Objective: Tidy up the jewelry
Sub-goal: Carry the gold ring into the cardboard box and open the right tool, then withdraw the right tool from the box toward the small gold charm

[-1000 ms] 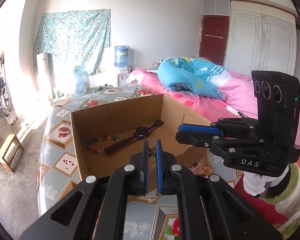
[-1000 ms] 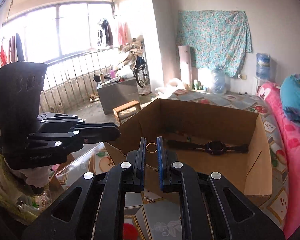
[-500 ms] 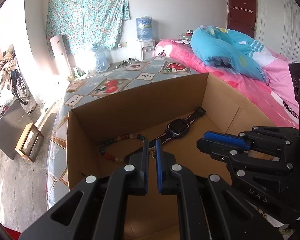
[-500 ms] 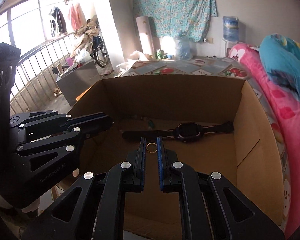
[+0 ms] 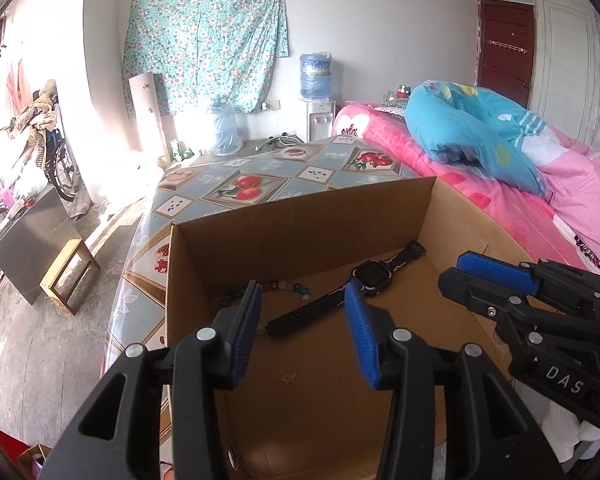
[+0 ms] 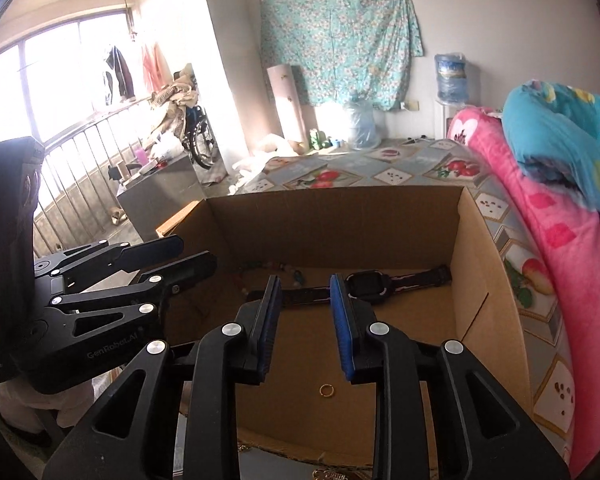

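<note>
An open cardboard box [image 5: 300,216] [image 6: 332,208] stands on the table. Inside lie a black watch [image 5: 370,274] [image 6: 364,282], a beaded bracelet [image 5: 288,288] [image 6: 268,270], a small gold pendant [image 5: 288,378] and a gold ring [image 6: 326,390]. My left gripper [image 5: 302,300] is open and empty above the box, over the pendant. My right gripper [image 6: 304,292] is open and empty above the box, over the ring. Each gripper shows in the other's view, the right one [image 5: 496,276] and the left one [image 6: 168,256].
The table has a fruit-patterned cloth [image 5: 260,184]. A pink bed [image 5: 540,200] with a blue quilt [image 5: 472,136] runs along the right. A gold chain [image 6: 328,472] lies on the table in front of the box. A wooden stool [image 5: 68,276] stands on the floor at left.
Both grippers have opened over the box. The pendant dropped from the left gripper and the ring from the right; both now lie on the box floor.
</note>
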`<control>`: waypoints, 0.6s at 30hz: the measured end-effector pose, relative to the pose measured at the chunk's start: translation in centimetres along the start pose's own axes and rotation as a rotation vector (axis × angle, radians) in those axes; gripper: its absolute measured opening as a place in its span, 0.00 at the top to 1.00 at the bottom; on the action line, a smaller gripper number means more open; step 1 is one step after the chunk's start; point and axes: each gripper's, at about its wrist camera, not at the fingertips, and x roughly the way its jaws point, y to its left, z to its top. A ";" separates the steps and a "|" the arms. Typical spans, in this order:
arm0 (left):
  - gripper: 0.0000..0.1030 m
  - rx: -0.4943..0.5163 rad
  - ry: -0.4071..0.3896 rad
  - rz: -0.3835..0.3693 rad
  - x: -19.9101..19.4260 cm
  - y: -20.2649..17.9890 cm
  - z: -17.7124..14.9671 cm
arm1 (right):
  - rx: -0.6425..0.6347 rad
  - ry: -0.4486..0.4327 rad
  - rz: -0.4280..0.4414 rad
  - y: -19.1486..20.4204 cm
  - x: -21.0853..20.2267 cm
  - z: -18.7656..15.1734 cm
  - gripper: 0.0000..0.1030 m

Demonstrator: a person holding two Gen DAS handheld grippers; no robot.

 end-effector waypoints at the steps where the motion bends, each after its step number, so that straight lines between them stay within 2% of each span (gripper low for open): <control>1: 0.59 -0.010 -0.022 -0.003 -0.9 0.3 -0.2 | 0.001 -0.026 0.014 -0.1 -1.0 -0.1 0.75; 5: 0.58 -0.028 -0.106 -0.024 -5.0 1.5 -2.1 | 0.000 -0.110 0.093 -0.8 -4.9 -0.7 0.76; 9: 0.56 -0.012 -0.140 -0.044 -8.0 2.1 -4.7 | -0.006 -0.136 0.153 -1.0 -7.6 -2.3 0.76; 14: 0.56 0.011 -0.120 -0.098 -9.9 2.2 -8.4 | -0.004 -0.102 0.211 -0.6 -9.1 -4.8 0.76; 18: 0.56 0.025 -0.056 -0.180 -9.1 1.0 -11.0 | 0.005 -0.023 0.226 0.7 -8.3 -7.2 0.75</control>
